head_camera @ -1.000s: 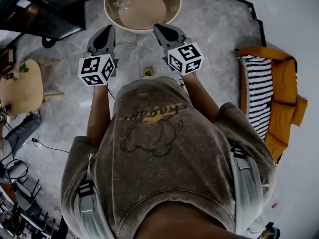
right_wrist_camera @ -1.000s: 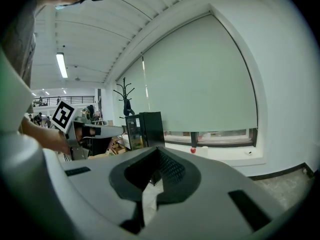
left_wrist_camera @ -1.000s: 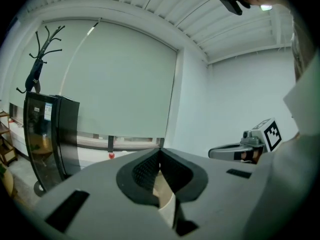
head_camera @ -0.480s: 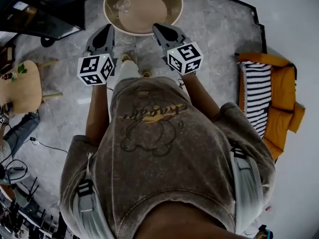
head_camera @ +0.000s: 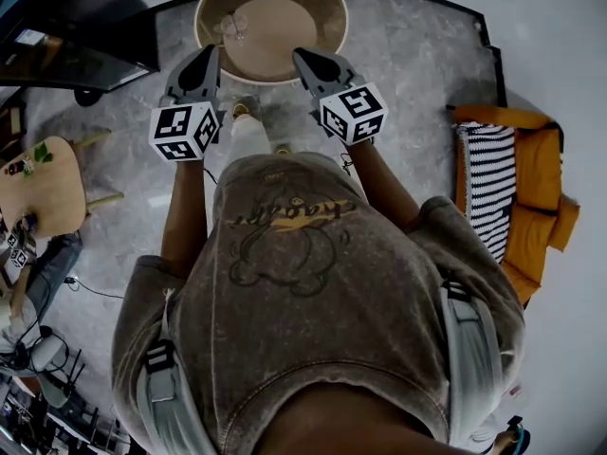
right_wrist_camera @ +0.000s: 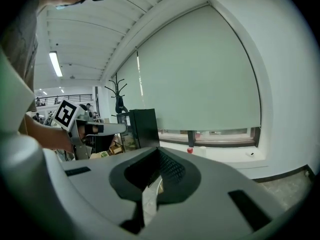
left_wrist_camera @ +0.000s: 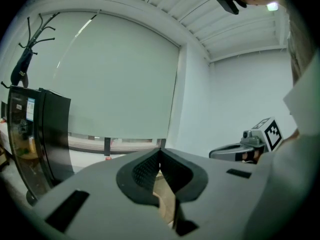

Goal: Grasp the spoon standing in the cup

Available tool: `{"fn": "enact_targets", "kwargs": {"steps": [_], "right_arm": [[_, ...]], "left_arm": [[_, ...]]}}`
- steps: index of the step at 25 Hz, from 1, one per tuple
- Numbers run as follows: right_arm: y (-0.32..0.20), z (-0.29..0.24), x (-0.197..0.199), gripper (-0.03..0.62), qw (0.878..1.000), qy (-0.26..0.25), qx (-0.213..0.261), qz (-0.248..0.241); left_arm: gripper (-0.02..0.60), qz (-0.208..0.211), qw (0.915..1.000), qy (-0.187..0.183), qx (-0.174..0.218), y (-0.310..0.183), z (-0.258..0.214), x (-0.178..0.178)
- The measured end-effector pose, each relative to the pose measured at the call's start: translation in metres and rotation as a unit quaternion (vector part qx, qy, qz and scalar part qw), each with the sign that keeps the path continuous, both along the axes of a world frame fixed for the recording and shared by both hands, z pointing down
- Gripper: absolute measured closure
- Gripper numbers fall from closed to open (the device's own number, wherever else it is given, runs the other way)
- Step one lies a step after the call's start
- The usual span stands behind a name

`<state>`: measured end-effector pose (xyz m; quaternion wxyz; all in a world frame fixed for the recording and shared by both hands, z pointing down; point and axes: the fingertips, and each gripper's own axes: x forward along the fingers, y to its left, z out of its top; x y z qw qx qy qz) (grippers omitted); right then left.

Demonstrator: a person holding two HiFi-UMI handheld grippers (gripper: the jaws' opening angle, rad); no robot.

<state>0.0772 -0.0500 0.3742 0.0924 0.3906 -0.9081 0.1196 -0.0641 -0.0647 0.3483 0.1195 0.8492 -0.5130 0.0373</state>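
A round wooden table (head_camera: 275, 17) stands ahead at the top of the head view. On its left part is a small clear glass cup (head_camera: 231, 28); the spoon in it is too small to make out. My left gripper (head_camera: 206, 55) and right gripper (head_camera: 302, 57) are held side by side, with their tips over the table's near edge and apart from the cup. In the left gripper view the left gripper (left_wrist_camera: 159, 152) has its jaws together with nothing between them. The right gripper (right_wrist_camera: 160, 151) in its own view likewise looks shut and empty.
An orange sofa with a striped cushion (head_camera: 512, 183) stands at the right. A second wooden table (head_camera: 43, 183) is at the left. A black cabinet (head_camera: 76, 41) is at the upper left, with a coat stand (left_wrist_camera: 27, 54) beside it. The person's leg and shoe (head_camera: 245, 112) step below the table.
The person has walked forward: the round table and cup have slid down in the head view toward both grippers. A leg has swung into view. Both grippers stay shut.
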Motion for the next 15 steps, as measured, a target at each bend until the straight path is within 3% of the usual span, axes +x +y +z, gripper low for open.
{"fn": "enact_targets", "kwargs": {"steps": [15], "right_arm": [[-0.12,0.007,-0.053,0.577,0.999,-0.009,-0.017,0.03]], "left_arm": [[0.565,0.044,0.9989,-0.009,-0.013,-0.122,0.008,-0.042]]}}
